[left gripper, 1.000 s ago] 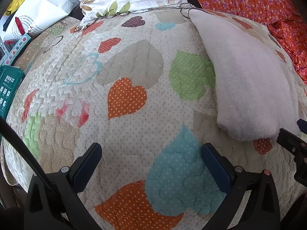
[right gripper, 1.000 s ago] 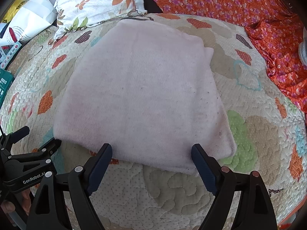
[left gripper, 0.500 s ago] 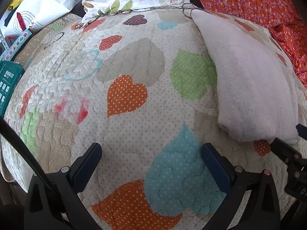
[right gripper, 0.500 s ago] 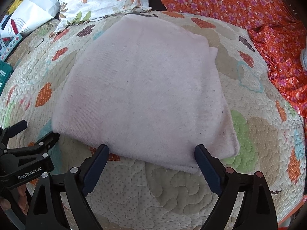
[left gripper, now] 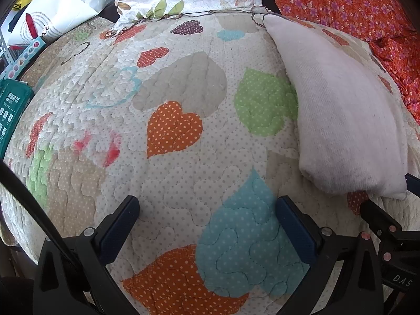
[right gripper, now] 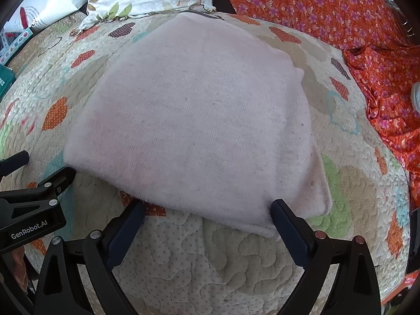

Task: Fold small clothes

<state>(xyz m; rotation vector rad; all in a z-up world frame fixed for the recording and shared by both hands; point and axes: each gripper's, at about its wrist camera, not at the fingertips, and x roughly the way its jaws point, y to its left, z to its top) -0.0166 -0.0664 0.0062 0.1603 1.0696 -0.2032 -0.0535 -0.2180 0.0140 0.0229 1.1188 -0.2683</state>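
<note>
My left tool (left gripper: 207, 218) hangs released over the heart-patterned quilt (left gripper: 183, 178), left of the folded white garment (left gripper: 349, 120), gripping nothing. Only its camera catches the teal box (left gripper: 10, 113) far left of the garment. My right tool (right gripper: 207, 218) is spread wide too, its fingertips (right gripper: 278, 210) at the garment's (right gripper: 194, 120) near edge, with no cloth between them. Only this view shows the garment's whole top and the orange floral fabric (right gripper: 341, 13) beyond it, to the right.

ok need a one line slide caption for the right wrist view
Right gripper, jaws open, poised at the near edge of a folded pale pink knit garment on a heart-patterned quilt.
</note>
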